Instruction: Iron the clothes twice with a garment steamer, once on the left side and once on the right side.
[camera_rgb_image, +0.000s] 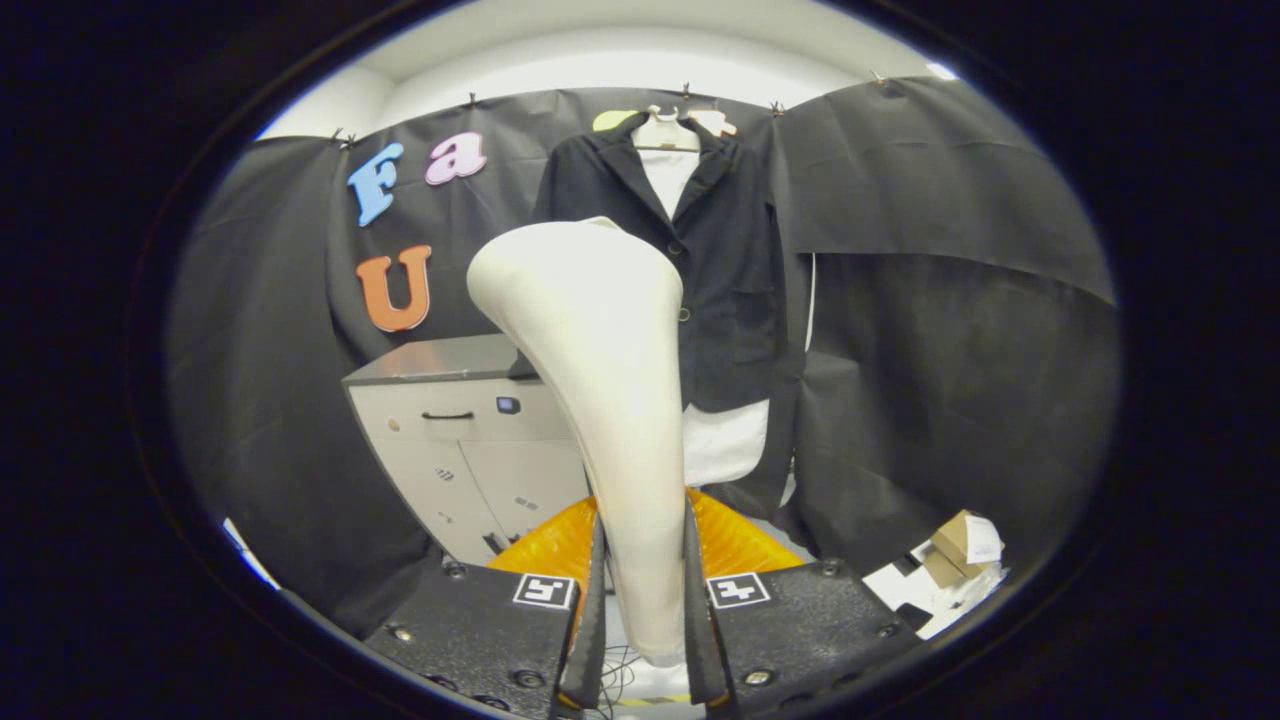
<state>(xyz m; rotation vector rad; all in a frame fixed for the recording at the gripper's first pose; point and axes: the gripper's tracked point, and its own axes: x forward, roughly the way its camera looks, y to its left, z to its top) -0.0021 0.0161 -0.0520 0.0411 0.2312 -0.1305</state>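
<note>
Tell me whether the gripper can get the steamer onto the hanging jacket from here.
Probably yes. The gripper is shut on the steamer, whose head points up toward the dark jacket hanging beyond it. Nothing visible stands between them; the grey cabinet sits off to the side.

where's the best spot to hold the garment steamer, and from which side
Hold the garment steamer by its narrow lower handle, where the tool is shut on it now, one finger on each side. The body tapers there to fit between the fingers, and the wide head stays free above, facing the black jacket.

Garment steamer (600, 400) stands before hanging jacket (720, 260), cabinet (460, 440) alongside.
</note>
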